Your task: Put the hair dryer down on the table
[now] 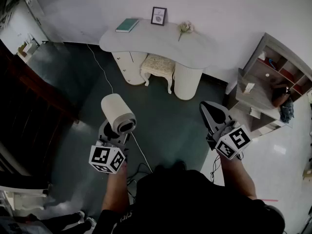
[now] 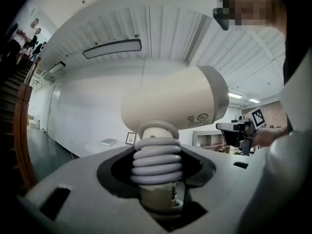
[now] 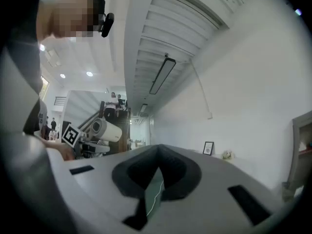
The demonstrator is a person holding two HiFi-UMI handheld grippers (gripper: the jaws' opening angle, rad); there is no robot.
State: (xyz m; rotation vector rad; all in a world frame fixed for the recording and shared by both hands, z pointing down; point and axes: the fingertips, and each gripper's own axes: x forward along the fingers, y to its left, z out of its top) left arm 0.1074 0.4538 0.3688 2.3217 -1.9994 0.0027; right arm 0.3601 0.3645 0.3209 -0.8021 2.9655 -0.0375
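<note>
1. Head view shows the left tool (image 1: 115, 130) carrying the hair dryer (image 1: 118, 113) in the air above the dark floor (image 1: 165, 116). Its barrel is uppermost and its cord (image 1: 141, 152) trails down toward the floor.
2. Left gripper view settles the grip: the jaws of the left tool (image 2: 156, 179) are clamped on the ribbed lower end of the handle (image 2: 156, 162), and the cream body (image 2: 180, 101) sits above them.
3. The right tool (image 1: 210, 112) hangs beside the person with nothing in it. Right gripper view shows its jaws (image 3: 153, 189) drawn together, leaving only a thin seam between them.
4. The white tabletop (image 1: 156, 43) stands well apart, across the room against the wall. A book (image 1: 127, 25) and a picture frame (image 1: 158, 15) lie on it, and a stool (image 1: 157, 67) is tucked underneath.
5. My reading is that the task has barely begun. The dryer is in hand, but the carry to the tabletop, the lowering and the letting go all remain.
</note>
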